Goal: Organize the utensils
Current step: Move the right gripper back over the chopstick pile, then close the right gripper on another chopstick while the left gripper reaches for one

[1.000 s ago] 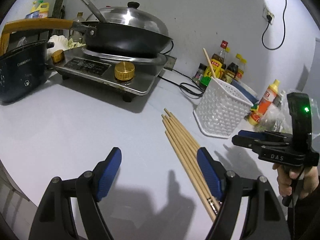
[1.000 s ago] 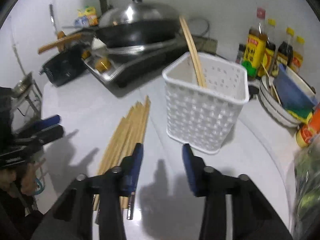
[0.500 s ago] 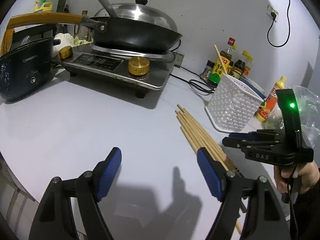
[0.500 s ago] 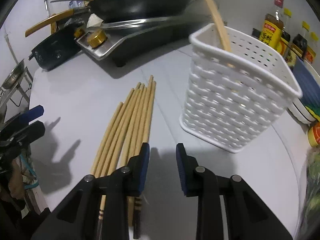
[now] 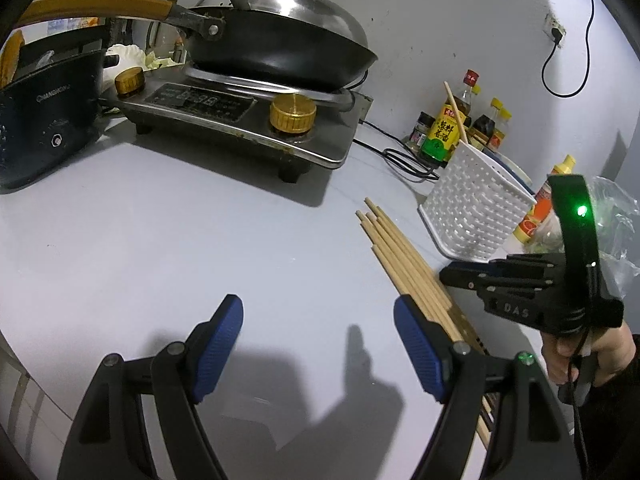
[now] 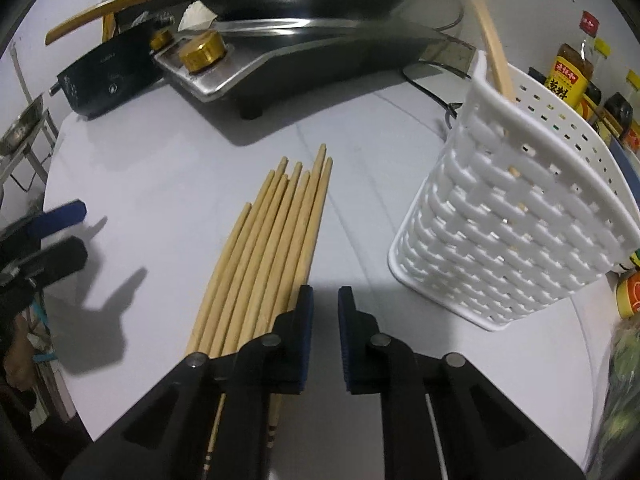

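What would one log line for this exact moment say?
left gripper: open, empty | right gripper: closing, nothing between fingers, beside loose wooden chopsticks | white plastic lattice basket: holds one chopstick

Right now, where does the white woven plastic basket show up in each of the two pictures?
Left wrist view: the white woven plastic basket stands at right of centre, beyond the chopsticks.
Right wrist view: the basket fills the right side, close by.
Shared landmark: the bundle of wooden chopsticks lying beside it.
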A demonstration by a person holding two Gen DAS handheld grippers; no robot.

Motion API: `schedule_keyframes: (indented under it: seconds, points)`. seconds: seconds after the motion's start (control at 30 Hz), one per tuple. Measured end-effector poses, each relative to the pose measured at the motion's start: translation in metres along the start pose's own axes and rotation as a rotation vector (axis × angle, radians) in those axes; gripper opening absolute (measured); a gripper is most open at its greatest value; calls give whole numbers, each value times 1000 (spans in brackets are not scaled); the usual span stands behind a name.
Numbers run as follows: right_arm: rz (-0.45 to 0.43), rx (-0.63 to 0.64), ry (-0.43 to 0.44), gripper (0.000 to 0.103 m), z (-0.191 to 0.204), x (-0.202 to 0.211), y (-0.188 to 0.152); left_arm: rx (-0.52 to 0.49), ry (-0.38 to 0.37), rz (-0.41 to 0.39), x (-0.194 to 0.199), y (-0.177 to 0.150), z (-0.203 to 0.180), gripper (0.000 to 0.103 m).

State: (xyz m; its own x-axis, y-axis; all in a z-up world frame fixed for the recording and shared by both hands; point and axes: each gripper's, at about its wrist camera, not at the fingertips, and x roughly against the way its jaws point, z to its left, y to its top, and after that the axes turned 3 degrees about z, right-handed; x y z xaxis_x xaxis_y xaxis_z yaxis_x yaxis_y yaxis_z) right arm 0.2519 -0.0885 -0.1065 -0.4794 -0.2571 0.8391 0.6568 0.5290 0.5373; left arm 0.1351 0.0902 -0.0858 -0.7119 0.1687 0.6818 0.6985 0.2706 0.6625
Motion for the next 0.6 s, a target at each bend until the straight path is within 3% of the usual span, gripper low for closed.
schedule_keyframes:
  seconds: [0.33,0.6]
  points:
    - [-10,15,38,11,8,3,5,-15,-4,25,-4,-1,-11,78]
    - [-19,-19,28,11,-10,5,-3,-38,16,56,-8,-2,-19,78]
